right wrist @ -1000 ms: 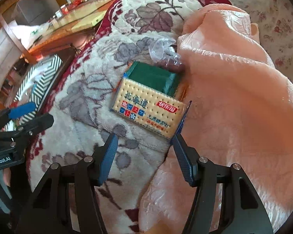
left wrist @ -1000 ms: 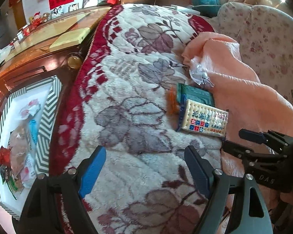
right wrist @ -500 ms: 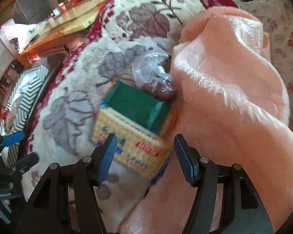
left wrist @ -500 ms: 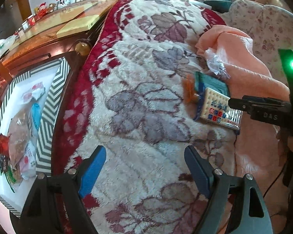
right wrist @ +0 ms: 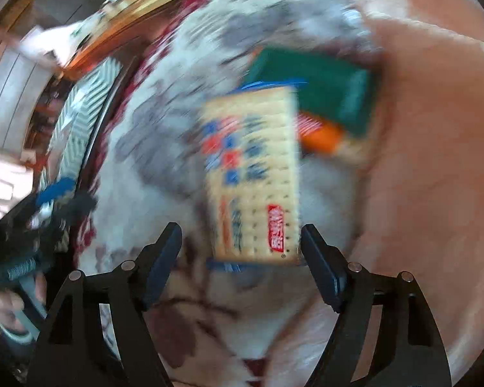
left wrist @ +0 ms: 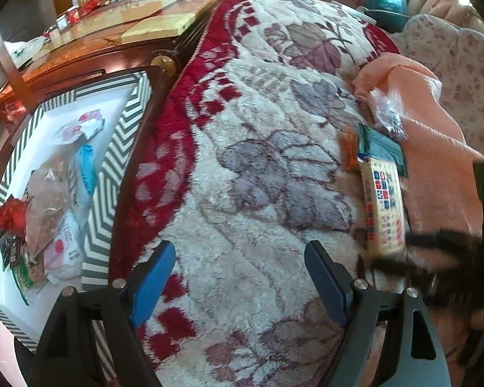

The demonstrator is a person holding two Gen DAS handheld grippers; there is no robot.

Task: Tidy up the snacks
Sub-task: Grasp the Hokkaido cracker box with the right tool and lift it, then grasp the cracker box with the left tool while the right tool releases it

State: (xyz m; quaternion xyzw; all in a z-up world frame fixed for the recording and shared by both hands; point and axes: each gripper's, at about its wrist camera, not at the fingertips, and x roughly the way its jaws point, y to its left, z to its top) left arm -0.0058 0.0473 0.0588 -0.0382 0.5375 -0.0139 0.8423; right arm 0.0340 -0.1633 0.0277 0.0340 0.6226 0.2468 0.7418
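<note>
Left wrist view: the left gripper (left wrist: 238, 277) hangs with its jaws spread wide and nothing between them, over bare floral blanket (left wrist: 258, 167). That leaves it plenty of open room, and it seems to be waiting clear of the work. The cracker pack (left wrist: 384, 206) lies toward the blanket's right edge, against the peach blanket (left wrist: 435, 161), with a green pack (left wrist: 384, 148) and a crinkled clear bag (left wrist: 387, 116) beyond it. At the blanket's left edge, lower down, sits the striped box (left wrist: 113, 167) already holding several snack packets, probably where the crackers belong. The right gripper appears as a dark blur at the pack's near end.

Right wrist view: the right gripper (right wrist: 242, 251) has just been opening its jaws; they now straddle the near end of the cracker pack (right wrist: 251, 174), which sits between them, the right pad very close to its edge and the left one clear, so no grip is made yet. The picture is smeared. The peach folds crowd the right side; the left side is freer.
</note>
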